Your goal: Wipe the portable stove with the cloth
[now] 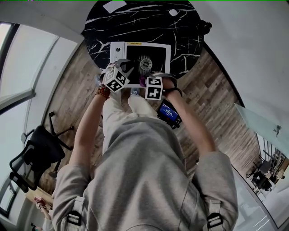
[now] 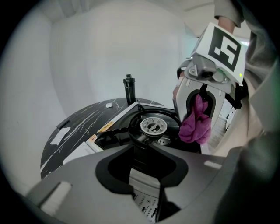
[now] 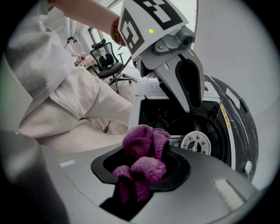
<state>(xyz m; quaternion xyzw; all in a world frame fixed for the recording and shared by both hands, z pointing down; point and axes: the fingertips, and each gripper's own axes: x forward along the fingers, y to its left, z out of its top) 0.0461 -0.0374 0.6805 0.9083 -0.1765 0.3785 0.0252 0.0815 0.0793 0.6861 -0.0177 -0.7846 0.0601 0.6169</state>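
Above the stove (image 2: 153, 127), cloth (image 3: 144, 142) pinched in right hand-held gripper (image 3: 140, 175).

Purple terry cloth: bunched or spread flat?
Bunched. The purple terry cloth sits crumpled in lumps, pinched in the right claw.

On the one round black surface (image 1: 180, 36): one portable stove (image 1: 118, 52) with one burner (image 1: 145, 63), one black canister (image 2: 128, 89), one white card (image 1: 114, 6), one small white object (image 1: 173, 12). One purple cloth (image 2: 195, 124). Two grippers: left gripper (image 2: 146, 183), right gripper (image 3: 140, 159).
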